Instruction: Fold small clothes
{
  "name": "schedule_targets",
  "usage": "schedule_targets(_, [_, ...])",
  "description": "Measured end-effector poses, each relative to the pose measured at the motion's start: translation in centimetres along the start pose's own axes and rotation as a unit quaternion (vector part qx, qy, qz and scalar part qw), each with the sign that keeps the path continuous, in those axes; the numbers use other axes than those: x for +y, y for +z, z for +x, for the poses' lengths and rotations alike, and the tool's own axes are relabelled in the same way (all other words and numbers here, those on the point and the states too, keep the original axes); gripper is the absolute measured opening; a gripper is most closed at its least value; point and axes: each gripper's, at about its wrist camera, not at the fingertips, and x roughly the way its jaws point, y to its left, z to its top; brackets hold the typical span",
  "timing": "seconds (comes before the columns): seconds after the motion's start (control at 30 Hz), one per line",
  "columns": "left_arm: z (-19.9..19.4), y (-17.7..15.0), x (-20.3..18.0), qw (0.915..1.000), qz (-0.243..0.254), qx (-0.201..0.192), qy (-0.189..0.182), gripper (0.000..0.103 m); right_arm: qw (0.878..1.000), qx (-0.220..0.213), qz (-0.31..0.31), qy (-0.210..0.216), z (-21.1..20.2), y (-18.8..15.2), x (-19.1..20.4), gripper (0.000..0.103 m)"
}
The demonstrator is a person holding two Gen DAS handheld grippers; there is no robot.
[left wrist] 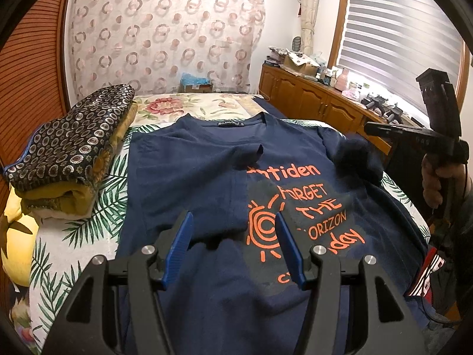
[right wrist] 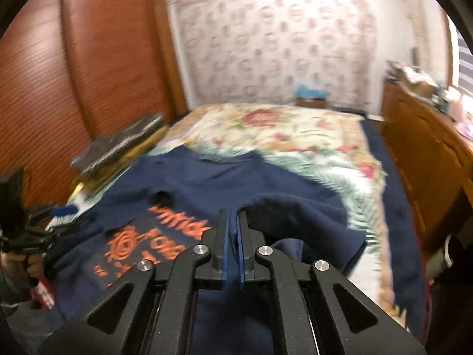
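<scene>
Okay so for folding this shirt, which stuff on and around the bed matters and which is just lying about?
Belongs to the job:
navy T-shirt
left gripper, open above it
right gripper, shut on the shirt's fabric

Just lying about:
folded patterned blanket
cardboard box
cluttered wooden cabinet

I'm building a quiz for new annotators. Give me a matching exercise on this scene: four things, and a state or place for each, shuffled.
Things:
1. left gripper
2. right gripper
3. navy T-shirt
4. folded patterned blanket

States or places:
a. shut on navy cloth
b. spread on the bed, one sleeve folded in
c. open, above the shirt
d. stacked by the wooden doors

Pairs: 1-c, 2-a, 3-b, 4-d
</scene>
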Motion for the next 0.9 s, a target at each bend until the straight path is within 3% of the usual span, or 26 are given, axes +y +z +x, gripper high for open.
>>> schedule_targets(0.13, [0.0, 0.0, 0.0, 1.0, 0.0, 0.0, 0.0, 0.057, 1.0, -0.002, -0.004, -0.009, 0.4, -0.1, -0.1, 0.038])
schedule_targets(0.17, [0.0, -0.1, 0.0, 1.0, 0.0, 0.001, -0.001, 0.057, 1.0, -0.006, 0.007, -0.024, 0.1, -0.1, -1.0, 0.04])
schedule_targets(0.4, [0.0, -0.1, -0.5, 1.0, 0.003, 0.003, -0.004, 0.057, 0.995, 0.014, 0.043, -0.084, -0.3, -2.0, -5.7, 0.041])
schedule_targets(0.73, [0.1, -0.2, -1.0, 1.0, 0.006, 0.007, -0.003, 0.057, 0.99, 0.071, 0.058, -0.109, 4.0, -4.1, -7.4, 0.041])
schedule_targets(0.9, [0.4, -0.3, -0.9, 1.0, 0.003, 0.008, -0.004, 0.057, 0.99, 0.064, 0.069, -0.11, 4.4, -3.9, -8.2, 0.041])
